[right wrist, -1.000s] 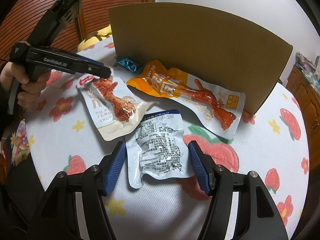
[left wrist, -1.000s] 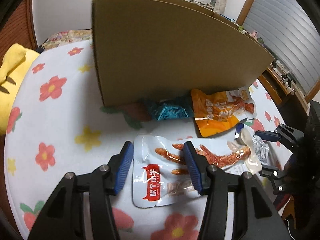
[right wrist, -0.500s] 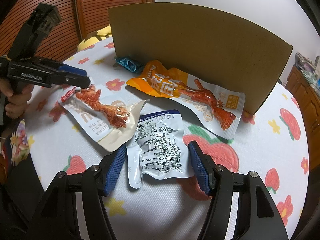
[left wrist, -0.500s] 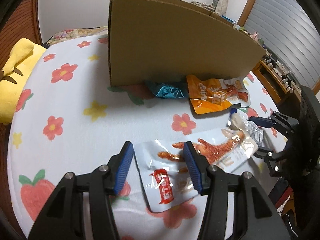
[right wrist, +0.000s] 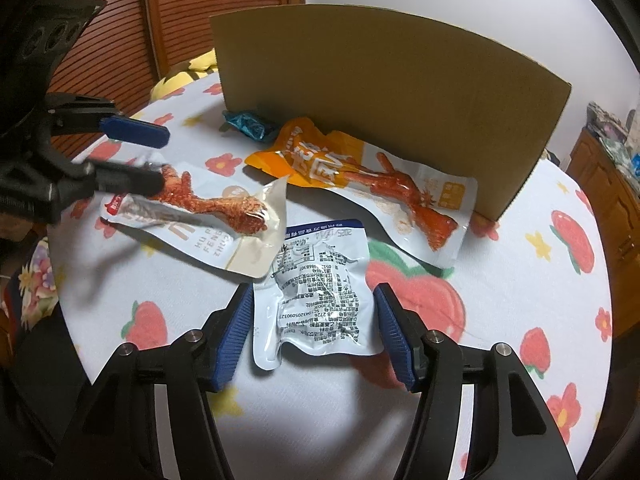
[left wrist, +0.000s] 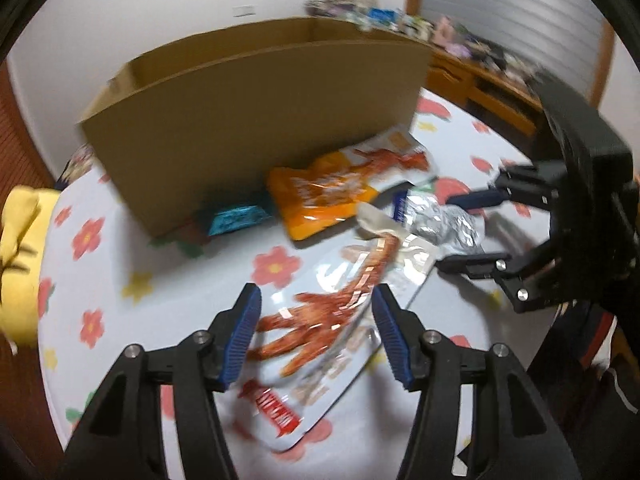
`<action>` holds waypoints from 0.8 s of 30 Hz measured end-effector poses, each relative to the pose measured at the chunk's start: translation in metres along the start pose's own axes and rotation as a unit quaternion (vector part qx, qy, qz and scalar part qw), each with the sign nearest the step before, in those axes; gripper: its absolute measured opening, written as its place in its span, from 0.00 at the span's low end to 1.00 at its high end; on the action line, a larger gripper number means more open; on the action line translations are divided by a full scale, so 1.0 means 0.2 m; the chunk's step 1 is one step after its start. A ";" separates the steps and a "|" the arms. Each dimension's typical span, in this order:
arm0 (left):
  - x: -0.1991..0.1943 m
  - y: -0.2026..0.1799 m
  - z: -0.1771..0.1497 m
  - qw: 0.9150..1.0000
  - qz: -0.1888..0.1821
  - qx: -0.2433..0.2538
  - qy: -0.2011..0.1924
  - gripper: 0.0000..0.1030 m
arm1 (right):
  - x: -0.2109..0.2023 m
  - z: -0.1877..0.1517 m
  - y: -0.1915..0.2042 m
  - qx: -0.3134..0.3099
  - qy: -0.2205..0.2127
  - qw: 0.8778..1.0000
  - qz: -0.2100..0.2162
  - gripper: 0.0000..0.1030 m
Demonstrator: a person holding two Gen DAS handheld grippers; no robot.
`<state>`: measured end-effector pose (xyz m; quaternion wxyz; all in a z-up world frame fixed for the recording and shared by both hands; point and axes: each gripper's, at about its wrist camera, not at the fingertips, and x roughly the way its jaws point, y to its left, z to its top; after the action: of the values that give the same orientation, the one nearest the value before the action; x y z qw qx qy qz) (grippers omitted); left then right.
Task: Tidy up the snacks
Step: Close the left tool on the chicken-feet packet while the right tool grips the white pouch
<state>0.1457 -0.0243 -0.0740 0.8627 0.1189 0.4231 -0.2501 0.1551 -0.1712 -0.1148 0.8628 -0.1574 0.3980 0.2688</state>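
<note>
A white chicken-foot snack pack (left wrist: 320, 332) (right wrist: 200, 216) lies on the flowered table. My left gripper (left wrist: 316, 334) is open, fingers either side of that pack's near end; it also shows in the right wrist view (right wrist: 148, 156). A silver pouch (right wrist: 320, 288) (left wrist: 440, 220) lies between the open fingers of my right gripper (right wrist: 314, 326), which also shows in the left wrist view (left wrist: 468, 232). An orange snack pack (left wrist: 340, 188) (right wrist: 360, 176) and a small blue packet (left wrist: 236, 218) (right wrist: 248, 124) lie against the open cardboard box (left wrist: 260, 112) (right wrist: 380, 100).
The round table (right wrist: 520, 312) has a white cloth with flowers and strawberries. A yellow plush (left wrist: 20, 256) sits past its left edge. A wooden cabinet (left wrist: 480, 88) with clutter stands behind the box. Brown slatted doors (right wrist: 200, 20) lie beyond the table.
My left gripper has swung around the table, and the white chicken-foot pack has been dragged and turned with it. The right gripper and silver pouch have stayed put.
</note>
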 end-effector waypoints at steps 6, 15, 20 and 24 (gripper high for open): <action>0.09 -0.04 0.02 0.999 -0.003 0.029 0.028 0.72 | 0.01 0.00 0.00 0.003 -0.005 1.000 0.000 0.61; 0.17 -0.07 0.01 0.997 -0.006 0.055 0.050 0.89 | 0.00 -0.02 -0.01 0.003 -0.008 1.000 0.003 0.61; 0.16 -0.01 0.01 0.998 -0.020 0.027 0.045 0.82 | 0.00 -0.01 -0.01 0.004 -0.009 1.000 0.004 0.61; 0.12 0.01 -0.01 0.999 -0.014 0.015 0.035 0.41 | 0.00 -0.01 -0.01 0.004 -0.009 1.000 0.003 0.61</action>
<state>0.1574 -0.0288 -0.0938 0.8422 0.1345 0.4505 -0.2639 0.1557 -0.1740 -0.1168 0.8659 -0.1505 0.3920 0.2717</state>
